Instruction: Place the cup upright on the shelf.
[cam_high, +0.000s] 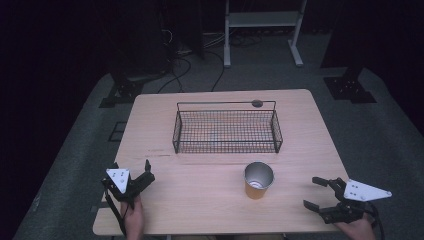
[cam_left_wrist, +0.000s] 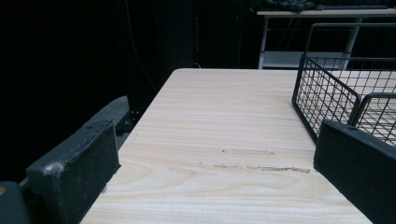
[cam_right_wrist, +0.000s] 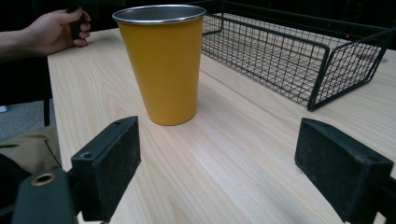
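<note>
From above, the cup (cam_high: 259, 180) stands upright just in front of the basket (cam_high: 227, 131); right gripper (cam_high: 316, 192) beside it, left gripper (cam_high: 131, 168) well apart, both wide; the right gripper view shows empty jaws facing the cup (cam_right_wrist: 160, 63).

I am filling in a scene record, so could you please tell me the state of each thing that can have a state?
Yellow metal cup: upright on the table, mouth up, not held.
Black wire basket: standing on the table, nothing in it.
Left gripper: open, nothing between its jaws.
Right gripper: open, nothing between its jaws, apart from the cup.
Light wooden table: level, with scuff marks near the basket.
</note>
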